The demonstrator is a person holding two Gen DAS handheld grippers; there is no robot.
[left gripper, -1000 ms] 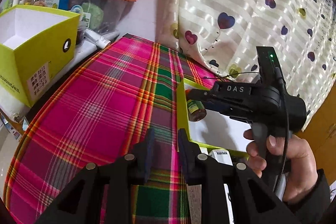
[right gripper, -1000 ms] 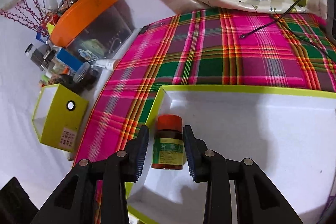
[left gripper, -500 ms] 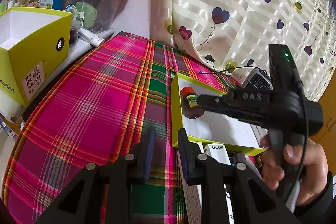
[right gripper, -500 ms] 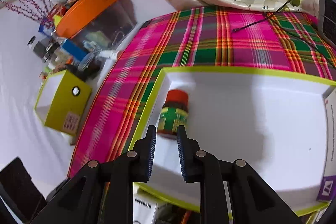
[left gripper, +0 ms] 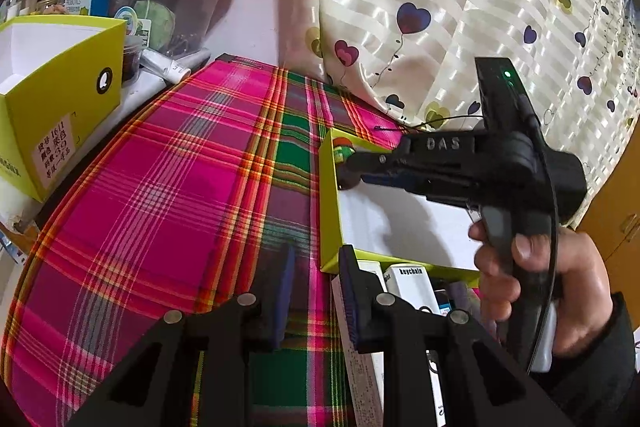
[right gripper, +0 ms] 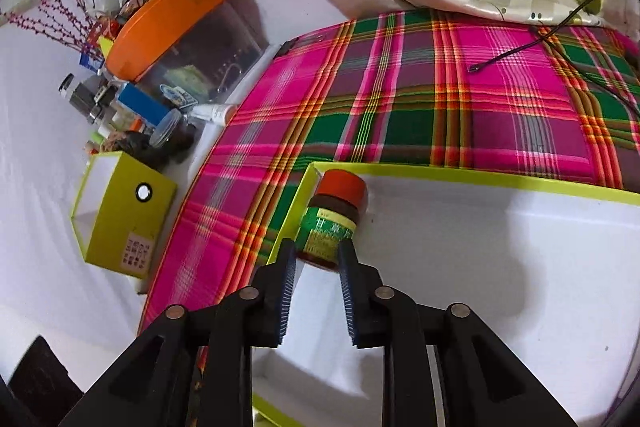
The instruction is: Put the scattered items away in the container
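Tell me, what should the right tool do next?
Probably back straight out of the tray. The bottle already lies in its corner, and the right tool looks open around the bottle's base, so pulling sideways could drag it.

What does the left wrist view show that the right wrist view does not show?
Only the left wrist view shows the right hand holding its gripper, and the keychain box outside the tray. Only the right wrist view shows the bottle's green label clearly, with the right gripper open just behind it. Both show the red-capped bottle in the tray's corner, the plaid cloth and the yellow box.
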